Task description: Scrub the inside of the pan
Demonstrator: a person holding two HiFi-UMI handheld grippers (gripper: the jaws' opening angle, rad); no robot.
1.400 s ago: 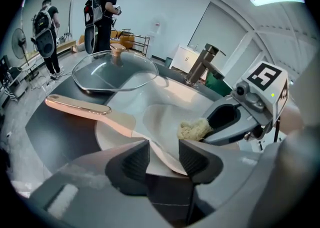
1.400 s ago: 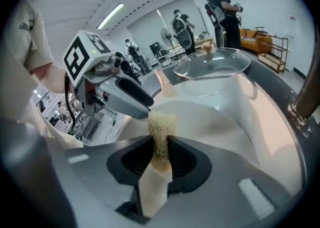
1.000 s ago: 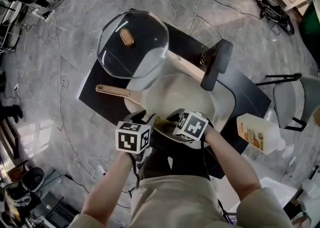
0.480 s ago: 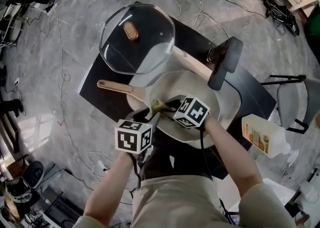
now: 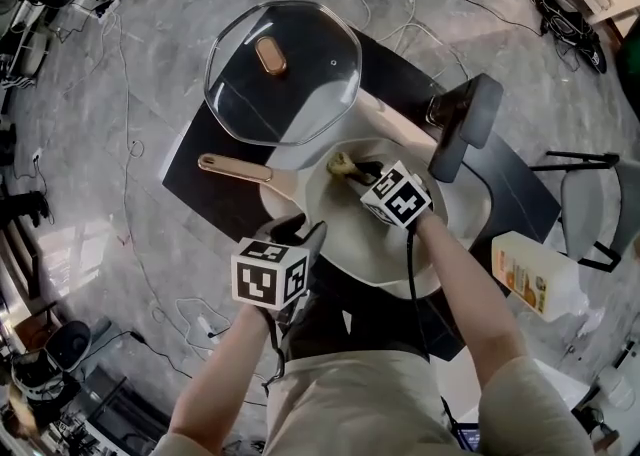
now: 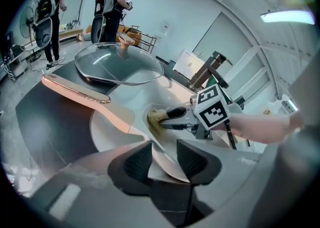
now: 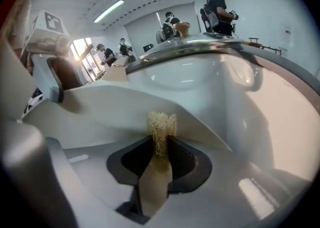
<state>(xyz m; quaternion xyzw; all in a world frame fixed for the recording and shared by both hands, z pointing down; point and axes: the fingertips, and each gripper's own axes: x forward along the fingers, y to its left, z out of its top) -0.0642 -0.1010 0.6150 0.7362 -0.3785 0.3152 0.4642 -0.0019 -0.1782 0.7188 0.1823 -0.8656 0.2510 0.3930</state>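
The cream pan point(image 5: 440, 244) lies on a black table point(image 5: 215, 189), its pale handle point(image 5: 235, 168) pointing left. My left gripper point(image 5: 300, 237) is at the pan's near rim. In the left gripper view its jaws point(image 6: 164, 148) are clamped on that rim. My right gripper point(image 5: 357, 170) reaches inside the pan to the far side, shut on a yellowish scrub pad point(image 5: 341, 162). The right gripper view shows the pad point(image 7: 161, 124) pinched between the jaws and pressed to the pan's inner wall point(image 7: 200, 84).
A glass lid point(image 5: 283, 69) with a copper knob rests behind the pan. A black-handled utensil point(image 5: 460, 126) stands at the right rear. An orange-labelled bottle point(image 5: 525, 274) lies right of the table, with a chair point(image 5: 600, 214) beyond it. Cables cross the floor. People stand in the background.
The right gripper has carried the scrub pad from the pan's near-left rim across the inside to the far side. The left gripper has stayed on the near rim.
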